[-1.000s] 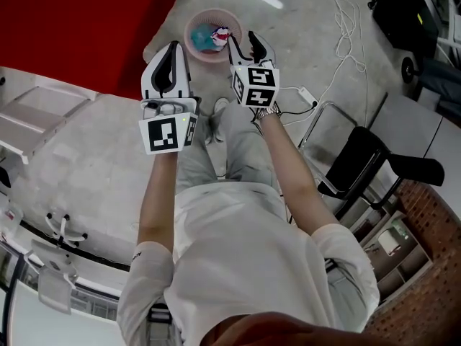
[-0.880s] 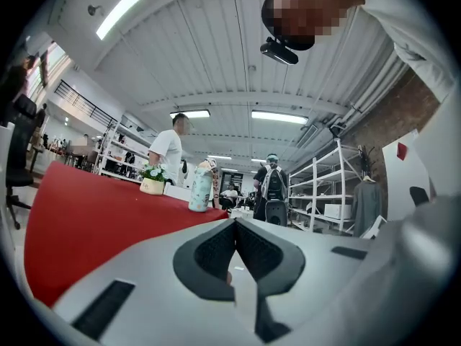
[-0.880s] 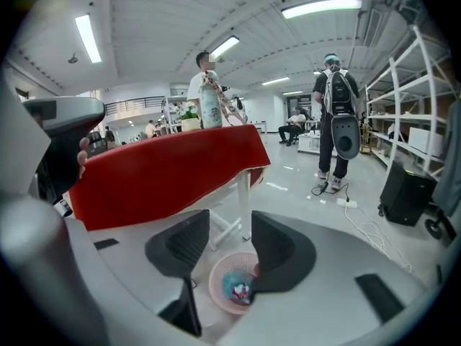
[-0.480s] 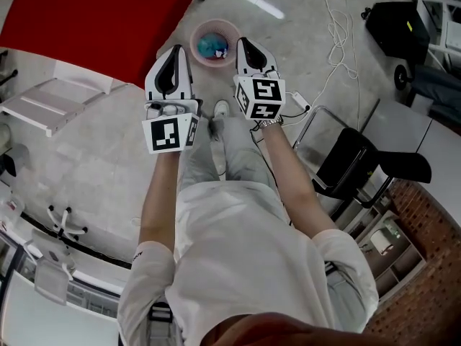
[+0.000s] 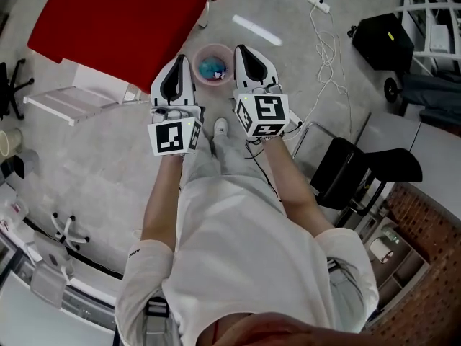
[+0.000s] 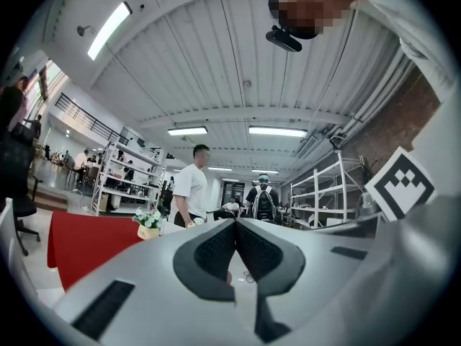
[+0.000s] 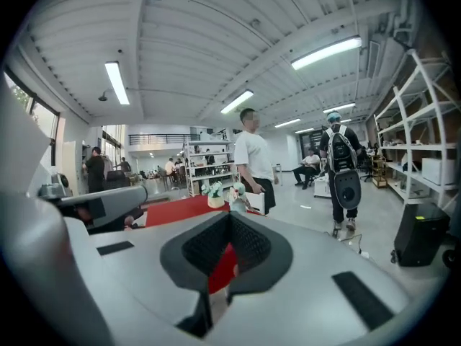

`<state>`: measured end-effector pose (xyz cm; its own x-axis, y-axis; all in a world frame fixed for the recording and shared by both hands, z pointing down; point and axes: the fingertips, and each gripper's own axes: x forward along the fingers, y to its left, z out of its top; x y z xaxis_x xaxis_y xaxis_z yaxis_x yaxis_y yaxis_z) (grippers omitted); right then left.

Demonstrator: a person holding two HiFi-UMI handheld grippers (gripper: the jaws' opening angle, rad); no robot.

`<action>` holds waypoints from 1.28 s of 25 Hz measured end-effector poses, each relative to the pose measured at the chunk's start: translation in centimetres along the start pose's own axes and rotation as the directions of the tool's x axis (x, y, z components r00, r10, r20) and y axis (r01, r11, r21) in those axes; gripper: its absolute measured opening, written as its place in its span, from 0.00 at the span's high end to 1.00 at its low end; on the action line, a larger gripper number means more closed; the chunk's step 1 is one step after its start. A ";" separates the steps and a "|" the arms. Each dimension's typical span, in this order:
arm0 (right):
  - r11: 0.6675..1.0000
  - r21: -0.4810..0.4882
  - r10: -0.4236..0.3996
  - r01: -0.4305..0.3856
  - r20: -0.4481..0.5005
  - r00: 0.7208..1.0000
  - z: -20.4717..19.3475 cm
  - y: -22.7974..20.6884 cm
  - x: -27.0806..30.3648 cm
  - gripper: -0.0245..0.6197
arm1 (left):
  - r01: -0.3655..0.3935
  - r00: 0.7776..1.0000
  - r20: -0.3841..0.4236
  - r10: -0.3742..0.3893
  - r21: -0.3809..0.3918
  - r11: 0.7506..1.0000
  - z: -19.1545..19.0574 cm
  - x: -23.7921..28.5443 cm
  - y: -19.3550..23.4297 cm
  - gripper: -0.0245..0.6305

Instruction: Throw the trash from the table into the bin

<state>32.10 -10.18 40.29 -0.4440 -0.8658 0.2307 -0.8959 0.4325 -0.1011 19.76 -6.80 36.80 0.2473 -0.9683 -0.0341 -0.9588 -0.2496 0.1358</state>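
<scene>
A pink bin [image 5: 202,55] stands on the floor below my hands, with blue trash [image 5: 210,68] inside it. My left gripper [image 5: 180,59] is held level just left of the bin in the head view, and its jaws are shut with nothing between them [image 6: 235,225]. My right gripper [image 5: 240,50] is raised just right of the bin, also shut and empty [image 7: 229,218]. The red table [image 5: 108,20] lies to the upper left and shows beyond both jaws [image 6: 86,244] [image 7: 180,209]. A small pot of flowers [image 6: 148,225] [image 7: 215,197] stands on it.
A black chair [image 5: 353,164] stands to my right, and a white rack [image 5: 72,103] to my left beside the table. A cable with a power strip [image 5: 320,6] runs over the floor past a black case [image 5: 382,38]. People [image 7: 253,161] [image 6: 189,193] stand farther off.
Both grippers have risen away from the bin, which now looks smaller and farther below. The right gripper's jaws, open over the bin a second ago, have shut.
</scene>
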 end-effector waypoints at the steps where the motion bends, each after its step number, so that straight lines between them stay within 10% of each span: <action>1: 1.000 -0.008 0.012 -0.012 0.016 1.000 1.0 0.3 -0.7 0.95 | 0.000 1.000 0.002 0.000 -0.001 1.000 0.6 -0.4 -0.5 0.96; 32: 0.924 -0.077 0.380 -0.373 0.098 0.920 6.8 17.6 -2.4 0.95 | -0.344 0.935 0.112 0.338 0.040 0.938 7.7 -13.8 8.6 0.96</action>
<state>17.31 -2.19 31.36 -0.7499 -0.6568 0.0792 -0.6615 0.7425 -0.1052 7.03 4.45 30.77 -0.1084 -0.9894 -0.0966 -0.9901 0.0987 0.0996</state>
